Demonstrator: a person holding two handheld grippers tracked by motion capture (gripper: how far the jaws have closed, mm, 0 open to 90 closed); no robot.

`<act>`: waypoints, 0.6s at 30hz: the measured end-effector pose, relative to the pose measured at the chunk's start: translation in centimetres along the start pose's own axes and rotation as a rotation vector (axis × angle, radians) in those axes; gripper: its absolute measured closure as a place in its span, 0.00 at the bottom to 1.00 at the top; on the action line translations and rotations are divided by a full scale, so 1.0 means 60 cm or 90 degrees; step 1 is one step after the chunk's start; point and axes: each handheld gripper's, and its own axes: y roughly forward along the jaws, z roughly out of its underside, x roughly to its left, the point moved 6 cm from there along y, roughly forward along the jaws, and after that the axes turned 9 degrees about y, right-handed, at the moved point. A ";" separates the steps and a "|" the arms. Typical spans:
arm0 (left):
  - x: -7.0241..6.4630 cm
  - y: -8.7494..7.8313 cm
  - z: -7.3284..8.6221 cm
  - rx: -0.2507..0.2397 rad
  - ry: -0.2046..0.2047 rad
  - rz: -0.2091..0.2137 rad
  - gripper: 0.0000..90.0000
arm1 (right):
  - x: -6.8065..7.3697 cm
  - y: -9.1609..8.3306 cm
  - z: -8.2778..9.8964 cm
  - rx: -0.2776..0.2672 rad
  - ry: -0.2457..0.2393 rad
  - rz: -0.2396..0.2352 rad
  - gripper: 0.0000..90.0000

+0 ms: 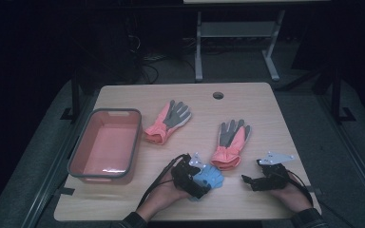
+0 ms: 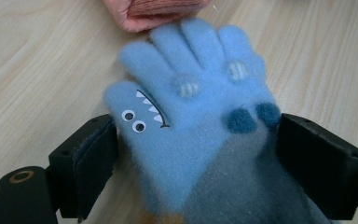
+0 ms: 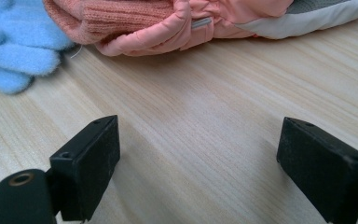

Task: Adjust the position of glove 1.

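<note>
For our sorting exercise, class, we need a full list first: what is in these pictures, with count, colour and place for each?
Table: one, light wood, under everything.
Bin: one, pink with a grey rim, table's left side.
Pink gloves: two, pink with grey palms, one mid-table beside the bin, one right of centre.
Blue glove: one, blue with a toothy face, near edge, between the left gripper's fingers.
Left gripper: one, black, around the blue glove.
Right gripper: one, black, open over bare table at near right.
</note>
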 end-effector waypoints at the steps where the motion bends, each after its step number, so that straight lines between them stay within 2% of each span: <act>1: 0.002 -0.002 0.002 0.009 0.013 0.000 0.14 | 0.000 0.000 0.000 0.000 0.000 0.000 0.14; 5: 0.000 -0.001 0.003 0.005 0.020 -0.001 0.16 | 0.000 0.000 0.000 0.000 0.000 0.000 0.14; 7: -0.003 -0.002 0.003 0.004 0.028 -0.002 0.20 | 0.000 0.000 0.000 0.000 0.000 0.000 0.14; 8: -0.005 -0.004 0.003 0.005 0.040 0.000 0.24 | 0.000 0.000 0.000 0.000 0.001 0.000 0.14; 13: -0.006 -0.010 0.004 0.003 0.066 0.003 0.41 | 0.000 0.000 0.000 0.000 0.002 0.000 0.14; 15: -0.006 -0.010 0.004 0.002 0.068 0.004 0.51 | 0.001 0.000 0.000 0.000 0.003 0.000 0.14; 18: -0.002 -0.013 0.005 -0.006 0.062 0.019 0.65 | 0.001 0.000 0.000 -0.001 0.003 0.000 0.14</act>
